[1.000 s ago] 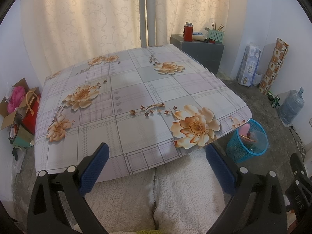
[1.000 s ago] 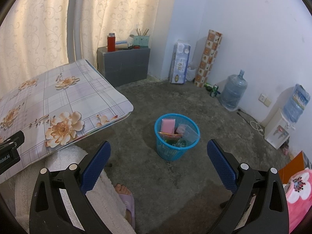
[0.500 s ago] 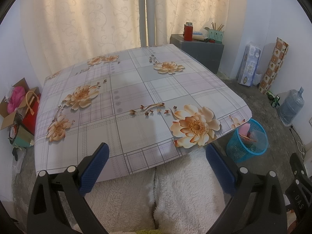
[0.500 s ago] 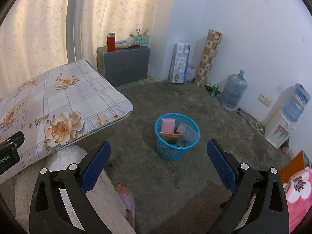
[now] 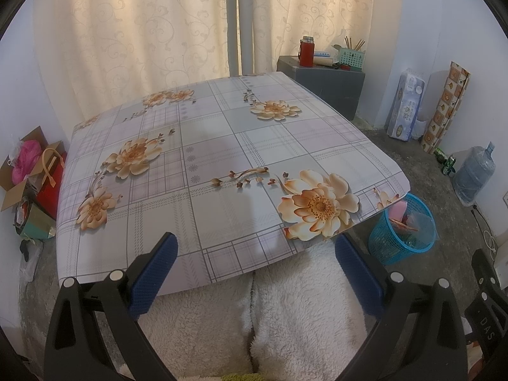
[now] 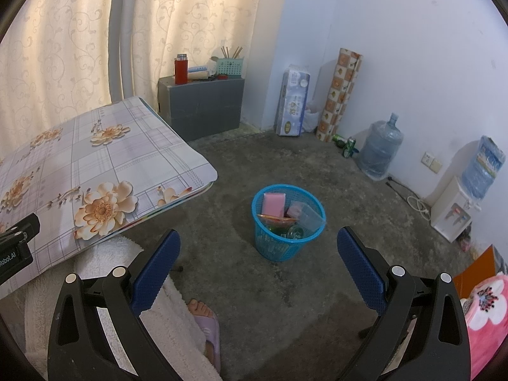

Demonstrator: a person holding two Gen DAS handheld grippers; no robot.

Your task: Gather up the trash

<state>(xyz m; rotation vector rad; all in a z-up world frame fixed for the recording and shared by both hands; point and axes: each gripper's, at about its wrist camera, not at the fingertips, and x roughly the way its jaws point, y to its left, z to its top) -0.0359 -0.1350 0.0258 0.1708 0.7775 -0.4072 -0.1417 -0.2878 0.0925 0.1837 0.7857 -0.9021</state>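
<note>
Though agape, both tools (image 5: pixel 254 265) (image 6: pixel 258 258) empty

A tabletop (image 5: pixel 222 146) wears a plaid cloth printed with large peach flowers. Behind it hang cream curtains (image 5: pixel 133 25) with a scroll pattern. In the corner a grey cabinet (image 6: pixel 203 108) carries a red flask (image 6: pixel 181 69) and a green holder with chopsticks (image 6: pixel 229 63). Against the white wall stand a pack of paper rolls (image 6: pixel 293 104), a patterned roll (image 6: pixel 339 95) and a large water bottle (image 6: pixel 379 149); a white water dispenser (image 6: pixel 454 216) stands further along the wall. Left of the tabletop sits an open cardboard box (image 5: pixel 19 171) beside a red bag (image 5: pixel 52 177). A foot in a lilac slipper (image 6: pixel 208 327) rests on the concrete floor (image 6: pixel 285 301).
</note>
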